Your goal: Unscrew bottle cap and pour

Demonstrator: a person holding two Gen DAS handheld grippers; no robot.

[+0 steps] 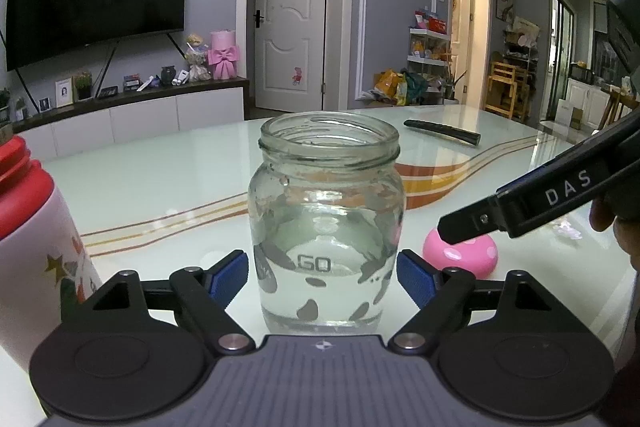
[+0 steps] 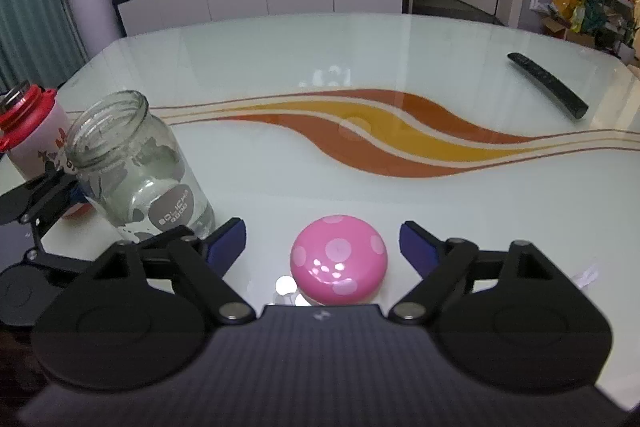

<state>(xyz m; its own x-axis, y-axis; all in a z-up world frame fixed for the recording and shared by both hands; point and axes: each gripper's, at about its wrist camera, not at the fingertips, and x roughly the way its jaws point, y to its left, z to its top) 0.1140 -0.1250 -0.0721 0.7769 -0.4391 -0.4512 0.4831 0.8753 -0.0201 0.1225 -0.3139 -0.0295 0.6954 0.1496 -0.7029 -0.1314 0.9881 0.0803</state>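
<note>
A clear glass jar (image 1: 326, 211) stands uncapped on the glass table (image 1: 160, 179), with clear liquid in its lower part. My left gripper (image 1: 322, 279) is open; its blue pads (image 1: 230, 277) flank the jar's base with thin gaps. A pink polka-dot cap (image 2: 338, 259) lies on the table to the right of the jar (image 2: 136, 163). My right gripper (image 2: 322, 245) hovers open over the cap, its pads well apart from it. In the left wrist view, one right gripper finger (image 1: 464, 227) overlaps the pink cap (image 1: 468, 261).
A white bottle with a red lid (image 1: 24, 227) stands just left of the jar, also visible as the red-lidded bottle (image 2: 32, 123). A black remote (image 2: 548, 85) lies at the far right of the table (image 2: 280, 67). A TV cabinet and doors stand behind.
</note>
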